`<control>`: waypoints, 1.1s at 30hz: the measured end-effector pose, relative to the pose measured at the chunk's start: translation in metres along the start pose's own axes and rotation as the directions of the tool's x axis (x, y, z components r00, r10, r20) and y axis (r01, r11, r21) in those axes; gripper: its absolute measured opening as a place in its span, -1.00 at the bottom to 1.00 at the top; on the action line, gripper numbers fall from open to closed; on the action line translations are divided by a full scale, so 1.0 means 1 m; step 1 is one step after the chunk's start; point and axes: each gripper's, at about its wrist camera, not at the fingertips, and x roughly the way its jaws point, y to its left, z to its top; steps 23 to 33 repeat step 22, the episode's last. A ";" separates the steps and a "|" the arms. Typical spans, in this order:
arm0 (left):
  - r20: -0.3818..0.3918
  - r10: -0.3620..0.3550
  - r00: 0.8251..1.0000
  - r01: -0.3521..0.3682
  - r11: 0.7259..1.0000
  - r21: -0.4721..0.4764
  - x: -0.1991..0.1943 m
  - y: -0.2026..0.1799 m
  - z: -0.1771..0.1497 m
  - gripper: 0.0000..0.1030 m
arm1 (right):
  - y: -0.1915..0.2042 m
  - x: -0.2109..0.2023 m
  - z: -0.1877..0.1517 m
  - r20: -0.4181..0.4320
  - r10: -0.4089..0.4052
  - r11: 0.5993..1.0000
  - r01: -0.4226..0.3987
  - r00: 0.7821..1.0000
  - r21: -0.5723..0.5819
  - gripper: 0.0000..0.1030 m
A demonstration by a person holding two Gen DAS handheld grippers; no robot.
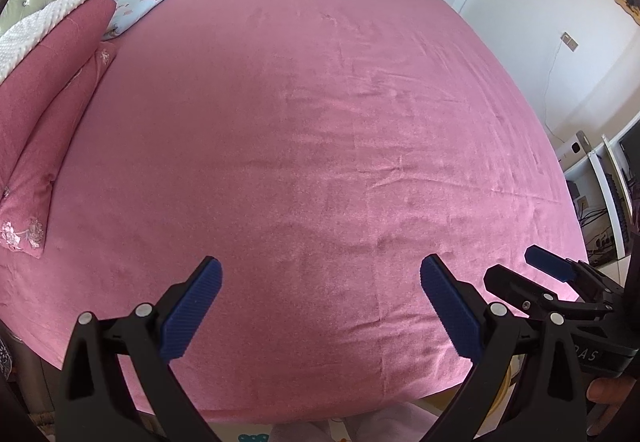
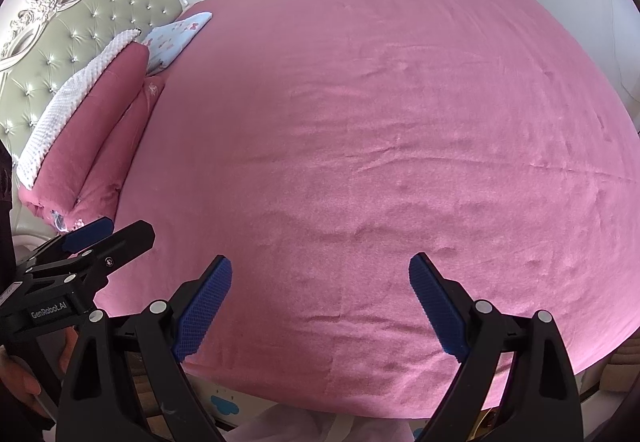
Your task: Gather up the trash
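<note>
Both grippers, left (image 1: 321, 304) and right (image 2: 320, 304), hung spread and empty over our pink bed's (image 1: 304, 129) near edge. No trash showed; we judged a slow scan outward best.

Both tools share one build: the left tool (image 1: 321, 304) and the right tool (image 2: 320, 302) are matte black plastic frames with round silver rivets at the joints. Each finger (image 1: 192, 310) carries a ribbed, deep-blue pad. White lettering reading "GenRobot.AI" marks the left tool's body, a small dark screw sits near its tip, and bare skin of a hand (image 2: 20, 382) shows below.
</note>
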 end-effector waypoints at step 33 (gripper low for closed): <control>-0.014 0.003 1.000 -0.004 0.999 -0.049 0.002 0.009 0.002 0.92 | -0.002 0.007 0.002 -0.019 0.015 1.000 -0.015 1.000 0.025 0.69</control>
